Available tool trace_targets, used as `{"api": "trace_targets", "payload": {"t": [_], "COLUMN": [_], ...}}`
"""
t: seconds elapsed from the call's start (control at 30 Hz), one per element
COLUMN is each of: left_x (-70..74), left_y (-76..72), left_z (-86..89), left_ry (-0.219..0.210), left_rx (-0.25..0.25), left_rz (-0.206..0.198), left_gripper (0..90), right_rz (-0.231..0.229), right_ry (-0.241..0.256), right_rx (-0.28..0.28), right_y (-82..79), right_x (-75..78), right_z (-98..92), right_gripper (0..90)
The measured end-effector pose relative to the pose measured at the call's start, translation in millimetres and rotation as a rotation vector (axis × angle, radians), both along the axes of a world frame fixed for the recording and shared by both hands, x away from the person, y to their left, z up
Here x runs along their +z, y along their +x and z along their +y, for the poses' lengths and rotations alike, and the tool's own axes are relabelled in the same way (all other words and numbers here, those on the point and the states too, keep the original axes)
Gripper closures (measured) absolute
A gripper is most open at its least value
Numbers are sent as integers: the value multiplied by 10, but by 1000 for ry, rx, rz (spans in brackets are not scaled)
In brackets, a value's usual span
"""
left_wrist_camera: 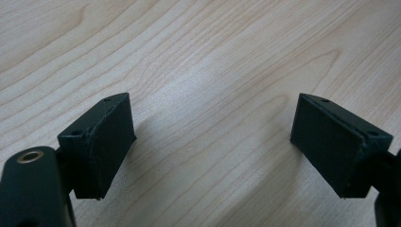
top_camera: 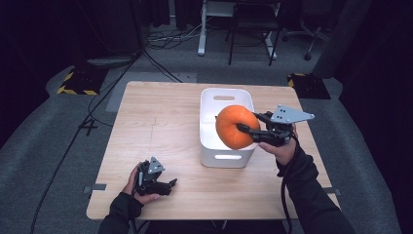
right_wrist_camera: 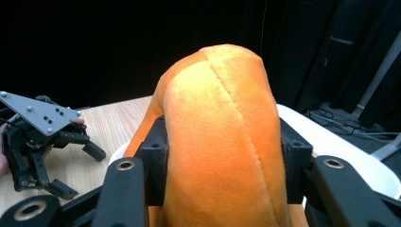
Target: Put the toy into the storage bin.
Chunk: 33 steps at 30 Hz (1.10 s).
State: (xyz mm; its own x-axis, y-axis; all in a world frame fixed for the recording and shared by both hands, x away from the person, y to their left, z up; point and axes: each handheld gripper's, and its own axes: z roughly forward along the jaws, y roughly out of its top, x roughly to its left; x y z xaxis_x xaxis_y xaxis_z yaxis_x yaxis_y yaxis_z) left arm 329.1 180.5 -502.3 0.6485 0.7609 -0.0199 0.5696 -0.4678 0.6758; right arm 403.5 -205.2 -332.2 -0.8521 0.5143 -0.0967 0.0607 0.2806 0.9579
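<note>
An orange plush ring point(top_camera: 233, 126) hangs over the white bin point(top_camera: 210, 141), held up by my right gripper point(top_camera: 249, 126), which is shut on its right side. In the right gripper view the plush ring point(right_wrist_camera: 220, 142) bulges between the two black jaws, with the bin's white rim point(right_wrist_camera: 331, 142) behind it. My left gripper point(top_camera: 171, 184) rests low at the table's front left, open, pointing right. Its two pads point(left_wrist_camera: 101, 142) stand wide apart over bare wood point(left_wrist_camera: 208, 71) with nothing between them. The left gripper point(right_wrist_camera: 75, 168) also shows far off in the right gripper view.
The light wooden table point(top_camera: 156, 122) has bare room left of the bin and along the front. Beyond it lie grey floor, cables, a chair point(top_camera: 253, 29) and yellow-black striped pads point(top_camera: 78, 83).
</note>
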Motion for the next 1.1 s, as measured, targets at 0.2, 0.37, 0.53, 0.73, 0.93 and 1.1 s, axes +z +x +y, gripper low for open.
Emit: {"api": "trace_targets", "payload": {"t": [0.2,0.37,0.53,0.73,0.93,1.1], "left_x": [0,0,0,0,0,0], "left_y": [0,0,-1,0,0,-1], "left_z": [0,-1,-1,-1,-1,-1], "left_ry": [0,-2,-2,-2,-1,-2], "left_rx": [0,1,1,1,0,1], "left_rz": [0,0,0,0,0,0], "left_gripper": [145,145,145,145,145,145], "right_rz": [29,40,42,62,76,83], "right_ry": [1,-3,-17,-31,-64,-91], "right_rx": [-7,-8,-9,-9,-13,-9], "right_y": [48,86,104,135,144,154], "right_x": [-91,-148,-186,-256,-321,-355], "right_z": [-13,-18,-19,-11,21,38], "right_gripper": [503,497,495,490,483,471]}}
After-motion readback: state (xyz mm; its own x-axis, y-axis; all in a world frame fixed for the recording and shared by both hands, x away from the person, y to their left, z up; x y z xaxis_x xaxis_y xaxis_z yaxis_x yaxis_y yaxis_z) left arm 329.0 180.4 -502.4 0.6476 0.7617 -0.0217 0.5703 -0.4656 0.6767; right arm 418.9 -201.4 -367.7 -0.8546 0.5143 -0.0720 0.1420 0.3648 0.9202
